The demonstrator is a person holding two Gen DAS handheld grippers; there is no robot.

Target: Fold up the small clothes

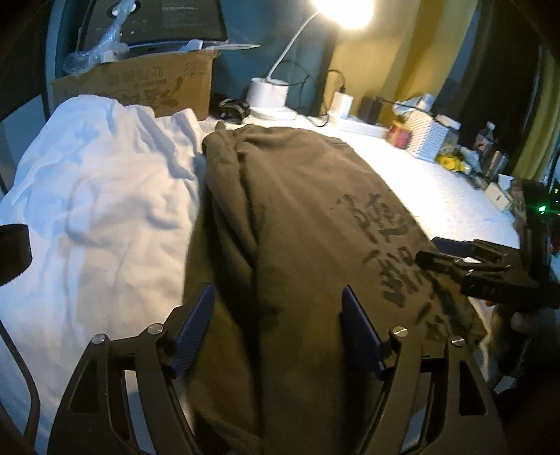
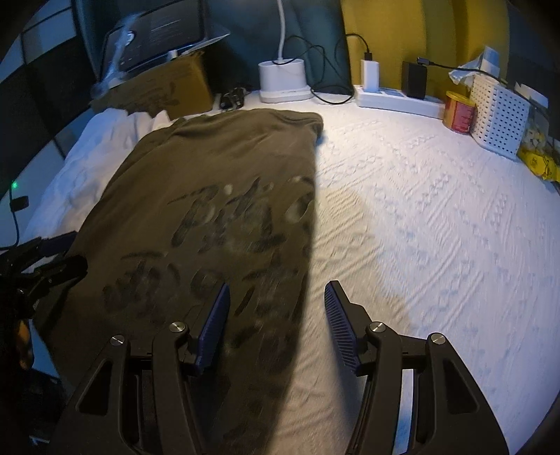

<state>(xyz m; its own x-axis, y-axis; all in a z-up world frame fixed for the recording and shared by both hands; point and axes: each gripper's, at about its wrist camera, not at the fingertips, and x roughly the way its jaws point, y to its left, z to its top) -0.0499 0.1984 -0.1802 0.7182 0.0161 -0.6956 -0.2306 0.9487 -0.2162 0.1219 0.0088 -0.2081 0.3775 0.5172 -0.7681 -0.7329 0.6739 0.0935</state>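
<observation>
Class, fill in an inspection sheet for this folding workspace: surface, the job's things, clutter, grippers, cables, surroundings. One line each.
Surface: white textured cover, bare beside the shirt.
Job's things: olive shirt lying lengthwise, dark print up; white garment rumpled beside it.
Clutter: cardboard box, red tin, white perforated basket, yellow packets.
Grippers: left gripper open over the shirt; right gripper open, straddling the shirt's edge.
Cables: black leads to the power strip.
Surroundings: lit desk lamp, yellow wall.
</observation>
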